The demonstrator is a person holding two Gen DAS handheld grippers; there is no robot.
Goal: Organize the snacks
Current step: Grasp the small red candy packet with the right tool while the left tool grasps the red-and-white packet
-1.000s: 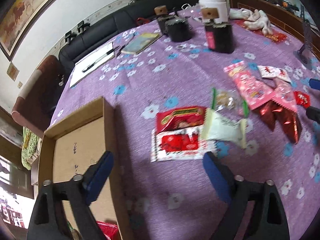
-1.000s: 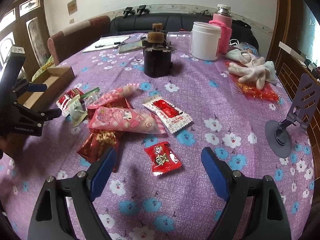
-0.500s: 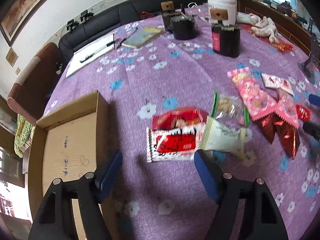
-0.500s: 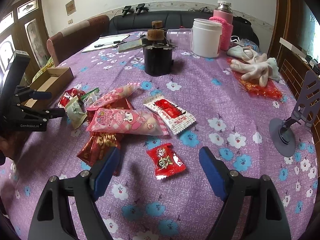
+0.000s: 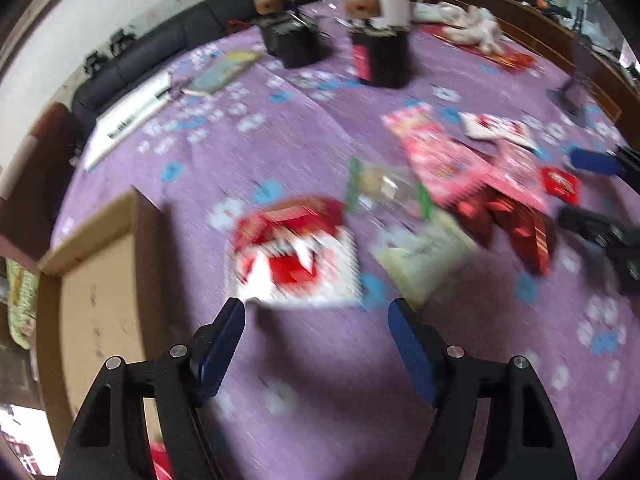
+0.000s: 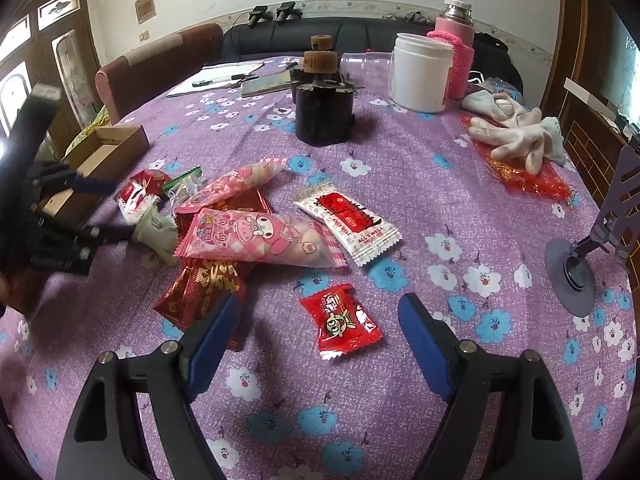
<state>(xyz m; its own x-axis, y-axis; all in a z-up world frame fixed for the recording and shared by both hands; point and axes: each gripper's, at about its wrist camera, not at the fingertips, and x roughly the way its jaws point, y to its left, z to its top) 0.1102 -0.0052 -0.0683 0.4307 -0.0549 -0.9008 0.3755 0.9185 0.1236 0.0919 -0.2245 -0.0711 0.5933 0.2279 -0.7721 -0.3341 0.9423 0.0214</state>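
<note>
Snack packets lie in a loose heap on the purple flowered tablecloth (image 6: 420, 184). My left gripper (image 5: 316, 312) is open, its blue pads just short of a red-and-white packet (image 5: 296, 256), with a pale packet (image 5: 424, 256) to the right; this view is blurred. An open cardboard box (image 5: 100, 300) sits left of it. My right gripper (image 6: 320, 304) is open above a small red candy packet (image 6: 340, 320) that lies between its fingers, untouched. Beyond are a pink cartoon packet (image 6: 256, 236), a dark red foil packet (image 6: 200, 288) and a white-and-red packet (image 6: 348, 220). The left gripper (image 6: 124, 210) shows at the far left.
A black container (image 6: 324, 120), white jar (image 6: 420, 72) and pink flask (image 6: 456, 52) stand at the back. White gloves (image 6: 516, 132) lie on red foil at the right, near a grey phone stand (image 6: 592, 264). Papers and a notebook (image 6: 224, 76) lie far left.
My left gripper has narrowed its jaws a little and moved from over the box edge toward the red-and-white packet. The right gripper also narrowed slightly and stayed in place.
</note>
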